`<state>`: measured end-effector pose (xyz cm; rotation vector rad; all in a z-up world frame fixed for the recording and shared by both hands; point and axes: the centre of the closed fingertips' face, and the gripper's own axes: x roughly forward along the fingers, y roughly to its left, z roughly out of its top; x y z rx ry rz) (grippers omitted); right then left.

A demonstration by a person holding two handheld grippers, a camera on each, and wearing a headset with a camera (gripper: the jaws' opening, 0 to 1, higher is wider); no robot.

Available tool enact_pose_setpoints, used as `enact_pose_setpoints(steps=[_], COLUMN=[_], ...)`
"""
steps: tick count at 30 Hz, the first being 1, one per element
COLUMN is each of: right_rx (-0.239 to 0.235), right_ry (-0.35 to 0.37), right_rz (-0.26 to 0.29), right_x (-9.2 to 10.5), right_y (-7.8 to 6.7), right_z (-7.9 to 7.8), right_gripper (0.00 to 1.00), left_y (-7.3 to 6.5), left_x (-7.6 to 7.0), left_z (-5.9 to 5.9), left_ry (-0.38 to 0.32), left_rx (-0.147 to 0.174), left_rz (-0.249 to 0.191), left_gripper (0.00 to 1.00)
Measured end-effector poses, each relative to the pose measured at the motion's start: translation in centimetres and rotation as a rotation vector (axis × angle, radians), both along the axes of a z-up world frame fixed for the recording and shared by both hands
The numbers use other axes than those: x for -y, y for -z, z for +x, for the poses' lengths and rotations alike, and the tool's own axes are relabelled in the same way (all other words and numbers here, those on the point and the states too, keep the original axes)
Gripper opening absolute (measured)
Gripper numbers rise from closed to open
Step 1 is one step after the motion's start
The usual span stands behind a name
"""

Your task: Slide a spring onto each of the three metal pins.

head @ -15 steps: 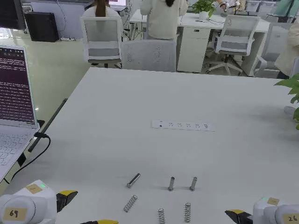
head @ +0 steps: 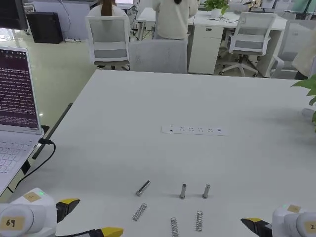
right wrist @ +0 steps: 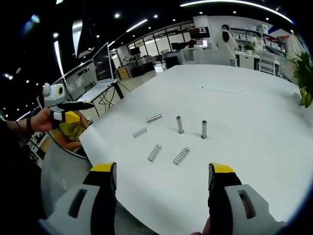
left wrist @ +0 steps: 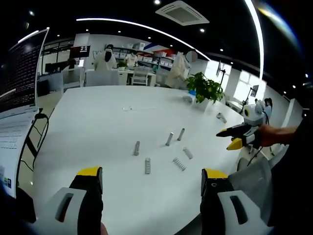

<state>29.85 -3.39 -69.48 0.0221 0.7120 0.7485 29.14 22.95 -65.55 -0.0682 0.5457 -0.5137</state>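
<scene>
The left gripper (left wrist: 151,172) is released: its yellow-tipped jaws stand wide apart over the bare white table (left wrist: 98,112). Straight ahead of the gap and nearest lies the left spring (left wrist: 147,165), flat, with its long axis pointing away from the jaws. Just beyond it is the fallen pin (left wrist: 137,148), on its side and also running away from this gripper. To the right of these, the middle spring (left wrist: 179,163) and the right spring (left wrist: 188,152) lie flat and slanted. Past them the middle pin (left wrist: 169,139) and the right pin (left wrist: 181,134) stand on end, side by side, with their long axes upright.

The right gripper (right wrist: 162,169) is likewise unclenched, its jaws spread and holding nothing. In its own view the middle and right springs lie closest ahead of the gap, near each other, both angled from near left to far right. The two standing pins rise just behind them. Ahead and to the left, the fallen pin lies almost crosswise to these jaws, with the left spring just in front of it at much the same angle. Each spring lies apart from every pin. Far to the left, a hand holds the left gripper off the table's edge.

Beyond the pins a white power strip (head: 193,130) lies across the table. An open laptop (head: 17,98) with a black cable (head: 37,160) sits at the table's left edge, and a green plant (left wrist: 205,88) stands to the right.
</scene>
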Motion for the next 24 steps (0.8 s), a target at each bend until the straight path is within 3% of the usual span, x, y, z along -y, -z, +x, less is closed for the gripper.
enact_pose_setpoints(steps=[24], right_rx=[-0.013], right_ry=[-0.019], right_rz=[-0.002], right_x=[-0.2], right_y=[0.36], right_z=[-0.36], right_gripper=[0.76], left_y=[0.33], left_x=[-0.03], left_z=[0.03], left_ry=[0.002], left_rx=[-0.01], left_rz=[0.006], left_gripper=[0.79])
